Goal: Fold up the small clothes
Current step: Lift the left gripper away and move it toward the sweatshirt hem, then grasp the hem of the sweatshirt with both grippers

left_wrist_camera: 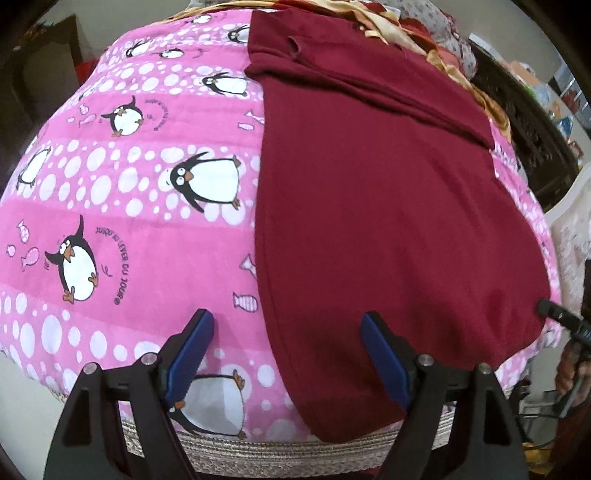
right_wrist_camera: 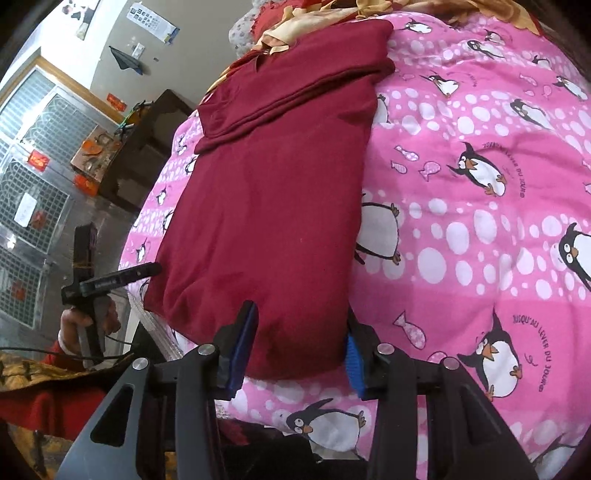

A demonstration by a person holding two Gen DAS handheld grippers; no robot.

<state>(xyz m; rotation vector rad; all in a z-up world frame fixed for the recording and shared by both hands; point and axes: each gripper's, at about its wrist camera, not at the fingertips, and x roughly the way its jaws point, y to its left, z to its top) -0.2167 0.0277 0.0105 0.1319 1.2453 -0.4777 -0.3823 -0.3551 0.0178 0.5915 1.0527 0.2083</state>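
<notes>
Shirt [left_wrist_camera: 388,221], maroon, lies flat on pink penguin quilt [left_wrist_camera: 129,229], sleeves already folded across upper part, body narrowed to a long panel.

Left wrist view: left gripper [left_wrist_camera: 288,354] hovers at near hem, pointing steeply down. Jaws released, spread wide; left pad over bare quilt, right pad over cloth, so shirt's left edge runs between them. Nothing pinched. Hem reaches quilt's near border over woven mat [left_wrist_camera: 295,454]. Right gripper's tip visible at far right, just beside shirt's right edge. Pile of other clothes [left_wrist_camera: 406,33] beyond collar end.

Right wrist view: right gripper [right_wrist_camera: 301,347] at near hem. Jaws parted, straddling hem corner; right pad just beside cloth edge, left pad over the fabric. Contact with cloth cannot be told; no pinch visible. Left gripper [right_wrist_camera: 144,271] seen at left, just beside opposite edge, held by hand [right_wrist_camera: 79,321].

Step in hand, by judgement: grasp both hem corners, then fold bottom up toward collar.

To do well: take both layers at each corner, not top layer alone. Match grip depth on both sides so hem stays straight. Close fully before lifting. Lift evenly, carry toward sleeve fold, land hem parallel to shoulder line. Risk: quilt caught in pinch with the shirt.
</notes>
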